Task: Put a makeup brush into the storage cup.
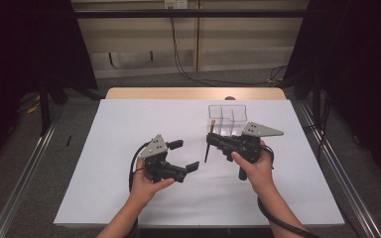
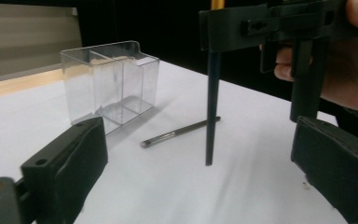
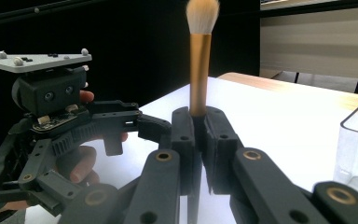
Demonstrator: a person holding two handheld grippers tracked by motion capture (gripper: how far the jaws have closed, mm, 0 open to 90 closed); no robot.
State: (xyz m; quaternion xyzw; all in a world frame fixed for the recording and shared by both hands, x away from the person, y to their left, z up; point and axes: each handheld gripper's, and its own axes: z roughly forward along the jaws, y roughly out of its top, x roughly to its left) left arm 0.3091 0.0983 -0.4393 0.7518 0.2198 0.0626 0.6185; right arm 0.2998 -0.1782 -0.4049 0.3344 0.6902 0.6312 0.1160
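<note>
A person stands at the near edge of a white tabletop, holding a black two-jaw gripper in each hand. The right gripper, near the middle of the tabletop, is clenched on a makeup brush and holds it upright: the thin black handle points down with its tip at or just above the white surface, and in the right gripper view a gold ferrule and pale, fluffy bristles rise above the closed jaws. The left gripper, toward the near left of the middle, is released, its jaws spread wide with nothing between them, and it points toward the brush. Just behind the right gripper, toward the far edge and right of centre, stands a clear plastic organizer with several upright compartments; they look empty. In the left gripper view a second, slimmer brush with a dark handle and silver ferrule lies flat on the tabletop between the organizer and the upright brush. No brand, label or writing can be read on anything here.
</note>
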